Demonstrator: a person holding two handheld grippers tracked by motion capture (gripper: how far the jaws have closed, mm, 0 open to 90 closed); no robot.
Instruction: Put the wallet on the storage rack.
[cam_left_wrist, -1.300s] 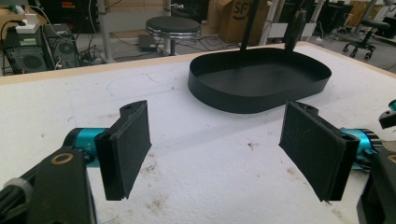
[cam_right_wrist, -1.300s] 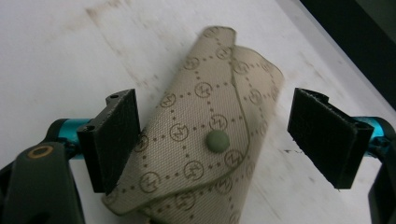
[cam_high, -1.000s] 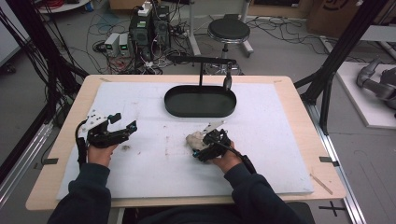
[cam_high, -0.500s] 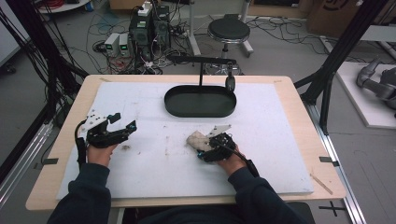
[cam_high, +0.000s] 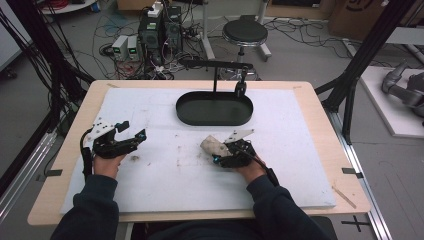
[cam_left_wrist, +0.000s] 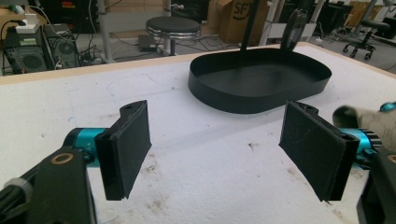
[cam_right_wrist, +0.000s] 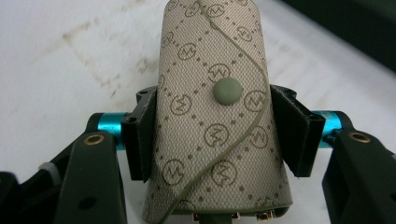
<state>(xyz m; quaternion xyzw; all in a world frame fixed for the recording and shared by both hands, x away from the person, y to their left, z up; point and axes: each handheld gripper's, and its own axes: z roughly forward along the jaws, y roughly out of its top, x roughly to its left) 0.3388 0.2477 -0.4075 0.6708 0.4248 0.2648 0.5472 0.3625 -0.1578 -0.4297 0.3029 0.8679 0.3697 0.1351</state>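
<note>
A beige patterned pouch (cam_right_wrist: 210, 70) with a round green snap lies on the white mat, a little in front of the black oval tray (cam_high: 214, 121). My right gripper (cam_right_wrist: 215, 135) has just been closing its jaws, and both pads now press on the pouch's sides. From above, the right gripper (cam_high: 220, 152) sits at the pouch's (cam_high: 209, 145) near end. My left gripper (cam_high: 132, 130) rests at the mat's left side, open with nothing between its jaws. In the left gripper view, the left gripper (cam_left_wrist: 217, 149) faces the tray (cam_left_wrist: 243, 100), and the pouch (cam_left_wrist: 369, 123) shows at the right edge.
The white mat (cam_high: 165, 180) covers most of the wooden table and has a few dirty marks. A black stand (cam_high: 216, 64) with a hanging arm rises behind the tray. A stool (cam_high: 245, 34), computers and cables are on the floor beyond.
The right gripper's jaws have closed from wide open onto the pouch. The left gripper has stayed where it was.
</note>
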